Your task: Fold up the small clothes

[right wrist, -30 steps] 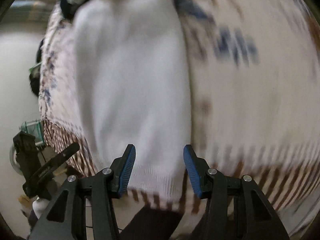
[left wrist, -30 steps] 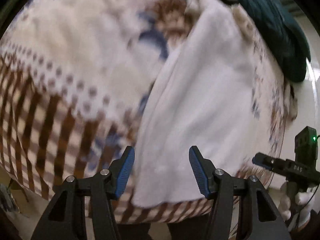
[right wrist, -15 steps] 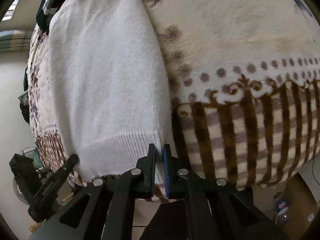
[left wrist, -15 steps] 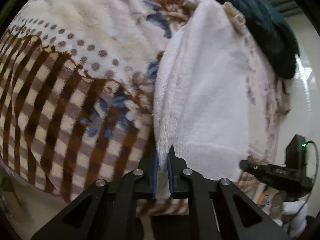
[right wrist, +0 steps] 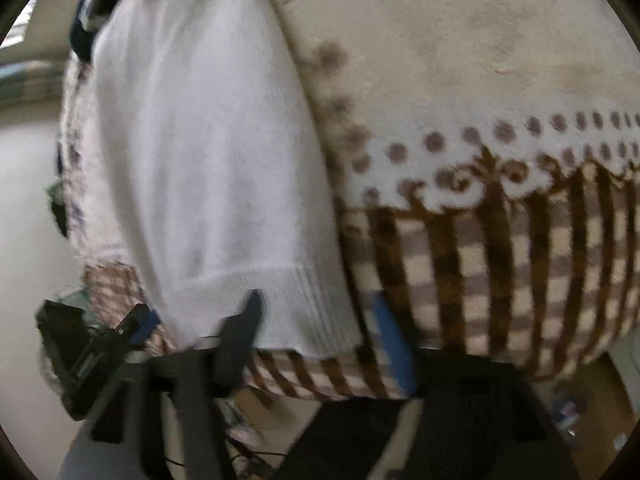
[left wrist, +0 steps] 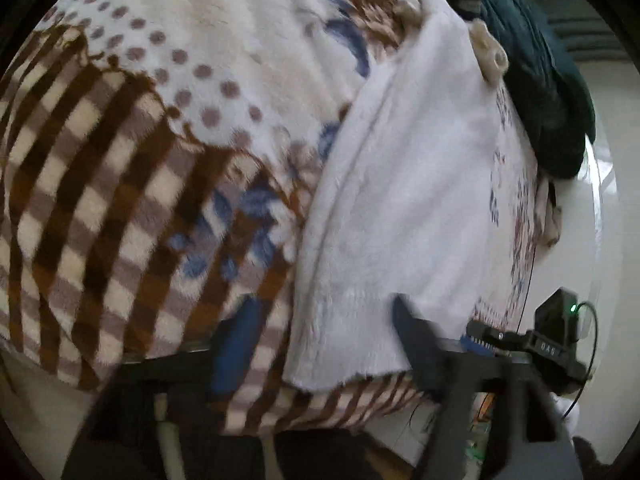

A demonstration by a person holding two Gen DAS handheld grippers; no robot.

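Observation:
A white knit garment lies flat and lengthwise on a patterned blanket, its ribbed hem toward me at the bed's near edge. My left gripper is open, its jaws wide apart astride the hem's left corner, holding nothing. In the right wrist view the same garment shows, with its ribbed hem near my right gripper. That gripper is open too, jaws spread over the hem's right corner. Both grippers are blurred by motion.
A dark teal garment is heaped at the far right of the bed. The other gripper shows at the right edge of the left wrist view and at the lower left of the right wrist view. Floor lies below the bed edge.
Half a second ago both grippers were shut on the hem corners. Now both have opened wide and let go, and the garment lies on the blanket.

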